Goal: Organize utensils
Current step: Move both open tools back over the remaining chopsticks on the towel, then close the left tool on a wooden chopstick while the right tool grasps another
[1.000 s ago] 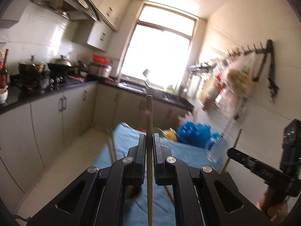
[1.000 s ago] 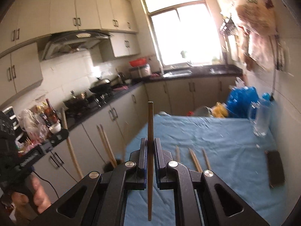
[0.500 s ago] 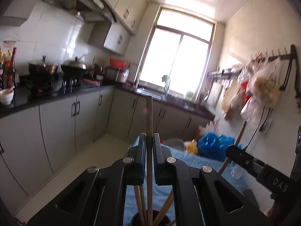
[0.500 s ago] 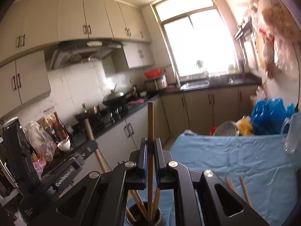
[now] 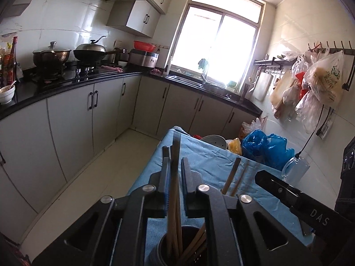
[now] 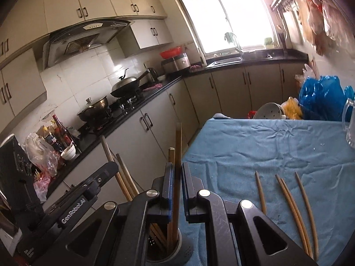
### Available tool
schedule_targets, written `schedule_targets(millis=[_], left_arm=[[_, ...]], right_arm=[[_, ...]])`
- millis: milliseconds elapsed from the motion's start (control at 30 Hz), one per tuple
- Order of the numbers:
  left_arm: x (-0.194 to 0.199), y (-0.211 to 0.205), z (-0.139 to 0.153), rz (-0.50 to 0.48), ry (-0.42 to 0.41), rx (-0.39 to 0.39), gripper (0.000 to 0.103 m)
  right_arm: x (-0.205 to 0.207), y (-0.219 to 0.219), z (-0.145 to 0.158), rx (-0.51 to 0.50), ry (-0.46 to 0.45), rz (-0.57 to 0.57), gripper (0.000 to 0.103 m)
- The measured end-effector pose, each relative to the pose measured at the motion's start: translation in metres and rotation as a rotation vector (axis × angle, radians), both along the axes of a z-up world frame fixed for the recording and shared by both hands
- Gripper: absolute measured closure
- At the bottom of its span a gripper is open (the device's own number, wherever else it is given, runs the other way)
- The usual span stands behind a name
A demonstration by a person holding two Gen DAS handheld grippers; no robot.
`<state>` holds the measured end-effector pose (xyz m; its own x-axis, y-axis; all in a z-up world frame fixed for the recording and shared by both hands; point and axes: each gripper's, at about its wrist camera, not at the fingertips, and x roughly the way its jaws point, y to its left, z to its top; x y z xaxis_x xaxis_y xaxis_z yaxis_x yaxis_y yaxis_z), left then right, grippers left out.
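A dark perforated utensil cup stands at the near edge of the blue-clothed table and holds several wooden chopsticks; it also shows in the right wrist view. My left gripper hangs just above the cup, jaws slightly parted, a chopstick standing loose between them with its lower end in the cup. My right gripper is likewise slightly parted around a chopstick that reaches into the cup. Several more chopsticks lie on the cloth to the right.
A glass mug stands at the table's right edge. Blue plastic bags and a white colander sit at the far end. Cabinets and a black counter run along the left, with open floor between.
Both grippers have come down over the cup. Their chopsticks have slid lower into it, and both pairs of jaws have parted from a tight grip.
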<state>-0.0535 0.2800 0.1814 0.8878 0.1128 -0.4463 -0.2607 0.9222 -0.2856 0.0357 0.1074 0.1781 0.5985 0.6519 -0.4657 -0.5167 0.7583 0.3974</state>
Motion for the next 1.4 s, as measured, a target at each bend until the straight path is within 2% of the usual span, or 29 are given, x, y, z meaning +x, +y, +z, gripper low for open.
schedule_targets(millis=[33,67,100,267,367,533,633,800,1000,1233,1400], left_arm=[[-0.004,0.001,0.001,0.008,-0.001,-0.006,0.081],[-0.007,0.002,0.003,0.014,-0.006,-0.012,0.072],[-0.013,0.002,0.005,0.022,-0.018,-0.018,0.068],[-0.043,-0.002,0.015,0.044,-0.043,-0.02,0.067],[-0.063,-0.014,0.021,0.027,-0.059,-0.019,0.065],[-0.089,-0.05,0.026,-0.046,-0.079,-0.013,0.057],[-0.092,-0.078,0.02,-0.108,-0.069,-0.004,0.052],[-0.072,-0.132,-0.014,-0.241,0.059,-0.004,0.05],[-0.034,-0.191,-0.064,-0.382,0.236,0.031,0.05],[0.029,-0.21,-0.119,-0.33,0.419,0.09,0.05],[0.06,-0.212,-0.143,-0.31,0.492,0.132,0.05]], right_arm=[[0.0,-0.003,0.0,0.007,0.007,-0.001,0.082],[0.0,-0.006,0.001,0.014,0.008,-0.006,0.077],[-0.002,-0.009,0.003,0.019,0.004,-0.012,0.07],[-0.012,-0.032,0.011,0.028,-0.015,-0.04,0.067],[-0.019,-0.055,0.008,0.031,-0.012,-0.07,0.06],[-0.031,-0.105,-0.012,-0.02,0.012,-0.14,0.059],[-0.033,-0.145,-0.034,-0.069,0.062,-0.203,0.059],[-0.029,-0.21,-0.077,-0.123,0.184,-0.297,0.059],[-0.018,-0.244,-0.122,-0.14,0.303,-0.289,0.059],[0.01,-0.234,-0.153,-0.18,0.36,-0.21,0.059],[0.027,-0.22,-0.167,-0.223,0.366,-0.179,0.062]])
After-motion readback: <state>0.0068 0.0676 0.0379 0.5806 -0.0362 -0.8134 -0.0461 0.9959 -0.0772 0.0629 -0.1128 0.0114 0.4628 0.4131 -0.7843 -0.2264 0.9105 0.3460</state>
